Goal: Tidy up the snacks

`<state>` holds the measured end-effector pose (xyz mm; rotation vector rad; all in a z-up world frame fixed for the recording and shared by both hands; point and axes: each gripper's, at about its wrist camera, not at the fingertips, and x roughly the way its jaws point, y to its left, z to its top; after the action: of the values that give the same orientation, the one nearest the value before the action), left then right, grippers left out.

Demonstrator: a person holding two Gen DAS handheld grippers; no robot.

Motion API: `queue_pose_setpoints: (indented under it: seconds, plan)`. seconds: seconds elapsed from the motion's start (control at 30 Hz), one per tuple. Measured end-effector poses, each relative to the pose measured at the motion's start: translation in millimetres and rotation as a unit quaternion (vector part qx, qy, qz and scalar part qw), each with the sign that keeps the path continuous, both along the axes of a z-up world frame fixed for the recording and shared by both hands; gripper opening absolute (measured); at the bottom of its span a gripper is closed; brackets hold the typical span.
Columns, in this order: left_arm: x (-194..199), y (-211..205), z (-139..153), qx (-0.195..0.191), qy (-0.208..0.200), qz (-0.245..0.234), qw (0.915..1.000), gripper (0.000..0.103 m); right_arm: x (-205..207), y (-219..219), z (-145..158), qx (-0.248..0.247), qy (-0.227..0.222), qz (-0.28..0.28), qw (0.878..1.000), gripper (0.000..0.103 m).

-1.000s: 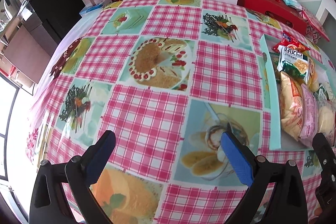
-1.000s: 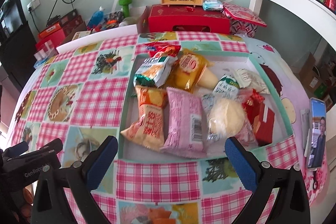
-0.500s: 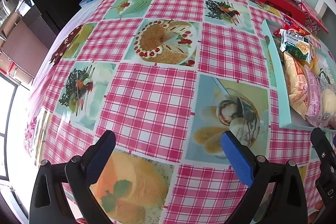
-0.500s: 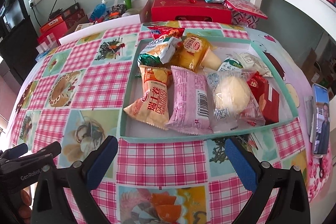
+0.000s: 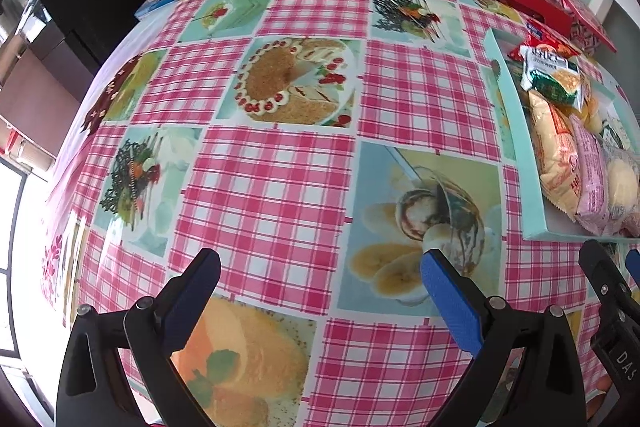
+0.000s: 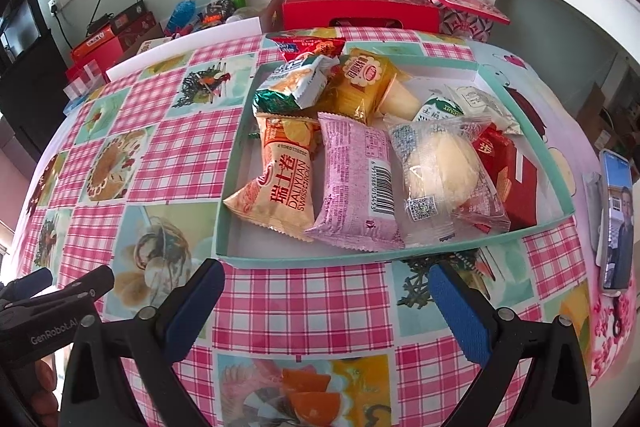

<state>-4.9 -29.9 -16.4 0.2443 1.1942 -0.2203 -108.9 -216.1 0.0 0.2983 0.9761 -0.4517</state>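
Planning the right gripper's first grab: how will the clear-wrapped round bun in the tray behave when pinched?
The clear-wrapped bun probably squashes easily; it looks soft and puffy. Its glossy film may slip, and it likely weighs little. The right gripper is open.

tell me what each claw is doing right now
Left claw: open, empty, above the pink checked tablecloth.
Right claw: open, empty.

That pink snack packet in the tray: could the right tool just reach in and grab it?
Probably yes. The right tool is open, facing the pink packet, which lies on top with only the low tray rim between.
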Motion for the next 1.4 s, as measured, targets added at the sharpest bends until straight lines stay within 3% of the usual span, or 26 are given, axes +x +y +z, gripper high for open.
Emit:
queue_pose_setpoints:
  seconds: [1.4]
  plan:
    - [-2.5,-3.1,-2.0,-0.003,-0.003,-0.01,0.9999,0.1,-3.1,-8.2,-6.9,0.013,0.012,-0.019,1.0,0.103]
